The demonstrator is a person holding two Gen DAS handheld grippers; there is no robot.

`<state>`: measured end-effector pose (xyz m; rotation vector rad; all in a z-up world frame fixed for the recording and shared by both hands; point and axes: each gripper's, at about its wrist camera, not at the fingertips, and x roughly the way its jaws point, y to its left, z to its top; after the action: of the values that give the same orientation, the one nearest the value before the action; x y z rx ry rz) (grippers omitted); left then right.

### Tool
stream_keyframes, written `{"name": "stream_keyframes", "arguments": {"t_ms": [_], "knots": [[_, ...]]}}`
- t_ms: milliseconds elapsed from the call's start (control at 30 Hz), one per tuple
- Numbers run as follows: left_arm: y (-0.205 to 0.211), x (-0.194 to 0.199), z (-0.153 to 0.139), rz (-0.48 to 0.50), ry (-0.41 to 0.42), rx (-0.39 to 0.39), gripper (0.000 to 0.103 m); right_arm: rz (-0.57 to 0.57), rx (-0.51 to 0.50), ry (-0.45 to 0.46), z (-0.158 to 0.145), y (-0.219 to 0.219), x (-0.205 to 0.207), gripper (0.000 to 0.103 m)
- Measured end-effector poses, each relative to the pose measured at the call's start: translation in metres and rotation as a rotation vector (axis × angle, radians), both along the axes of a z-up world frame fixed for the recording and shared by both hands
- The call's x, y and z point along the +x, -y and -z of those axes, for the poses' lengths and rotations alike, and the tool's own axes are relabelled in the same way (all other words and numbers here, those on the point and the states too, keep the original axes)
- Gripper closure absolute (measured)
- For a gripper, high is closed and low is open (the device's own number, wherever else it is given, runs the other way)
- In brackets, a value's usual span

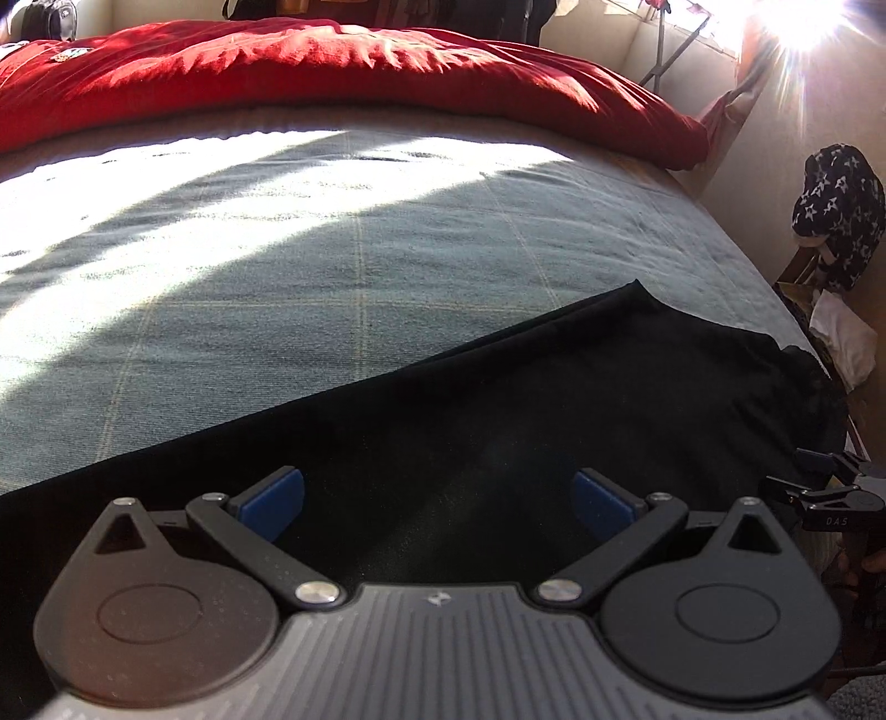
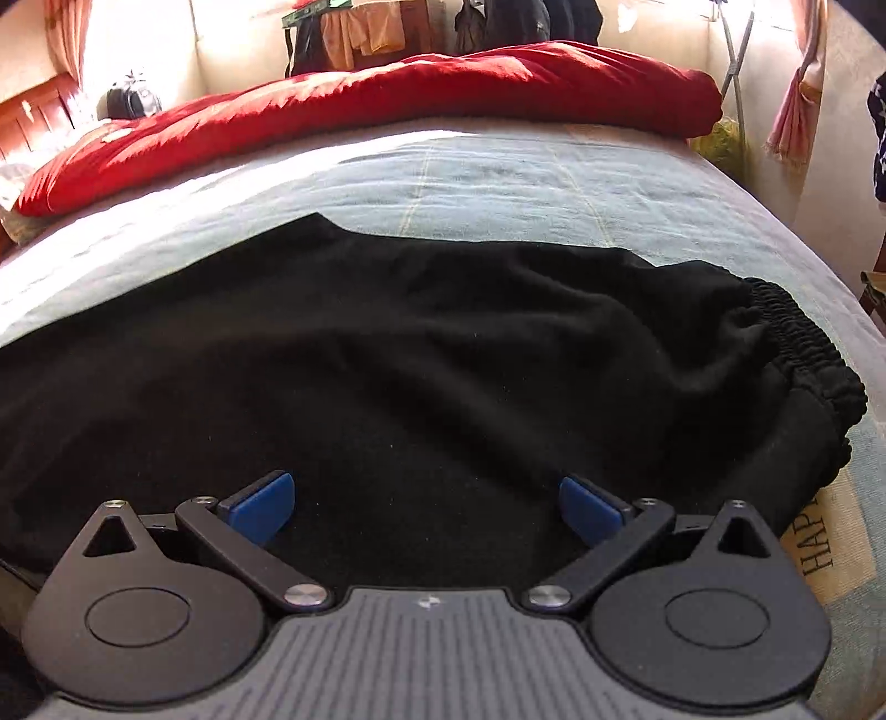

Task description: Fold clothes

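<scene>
Hovered over black trousers (image 2: 421, 343) spread flat on the bed (image 1: 332, 266), left gripper (image 1: 440, 498) and right gripper (image 2: 426, 501) both gaping, empty (waistband (image 2: 803, 354) at right) — looked pre-fold; next, probably pinching an edge

This was a bedroom in a home. A bed (image 2: 498, 183) with a pale blue checked cover filled both views, a rumpled red duvet (image 2: 387, 99) lay along its far side, and black trousers (image 2: 421, 343) with an elastic waistband were spread on the near part. Clothes (image 2: 360, 33) hung on a drying rack by the far wall, a pink curtain (image 2: 797, 105) hung at the sunlit window on the right, and a wooden headboard (image 2: 33, 122) stood at the left.
</scene>
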<state>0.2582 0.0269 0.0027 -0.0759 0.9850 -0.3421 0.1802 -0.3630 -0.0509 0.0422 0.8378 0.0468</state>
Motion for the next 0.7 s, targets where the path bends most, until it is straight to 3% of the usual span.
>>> {"name": "stream_keyframes", "arguments": {"t_ms": [267, 467, 567, 700], "knots": [[0.006, 0.003, 0.003, 0.01, -0.018, 0.022, 0.001, 0.051, 0.025, 0.1, -0.03, 0.018, -0.017, 0.0], [0.021, 0.006, 0.017, 0.032, -0.066, 0.022, 0.001, 0.05, -0.027, 0.109, -0.037, 0.026, -0.008, 0.0], [0.033, 0.005, 0.021, 0.082, -0.077, -0.004, 0.001, 0.036, -0.016, 0.112, -0.037, 0.028, -0.001, 0.0], [0.047, 0.005, 0.033, 0.12, -0.097, 0.019, 0.001, 0.004, -0.008, 0.113, -0.036, 0.028, 0.007, 0.0]]}}
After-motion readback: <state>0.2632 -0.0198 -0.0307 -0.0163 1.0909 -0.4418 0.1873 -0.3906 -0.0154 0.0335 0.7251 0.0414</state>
